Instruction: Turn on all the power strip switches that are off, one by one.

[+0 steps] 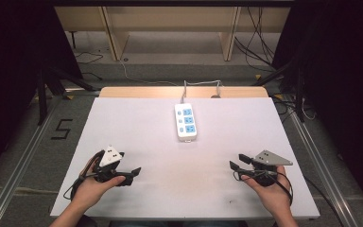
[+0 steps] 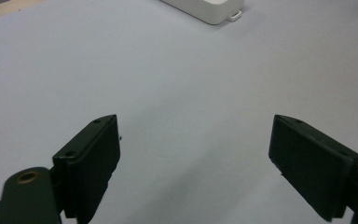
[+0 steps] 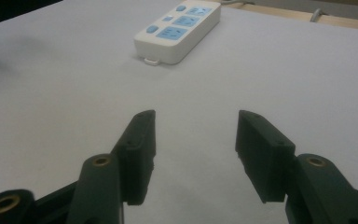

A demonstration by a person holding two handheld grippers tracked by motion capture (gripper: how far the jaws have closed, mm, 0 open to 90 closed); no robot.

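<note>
While both hands rest low at the near edge, left gripper (image 1: 131,174) and right gripper (image 1: 236,162) stand spread, empty, aimed inward; power strip (image 1: 185,121) lies mid-table, well apart, untouched

The light comes from above and falls evenly on the white table (image 1: 137,137), which is bright, while the room around it stays dark. Shadows under the power strip (image 1: 185,122) are soft and short. Both gripper views are slightly soft, with the near black jaws a little blurred.
</note>
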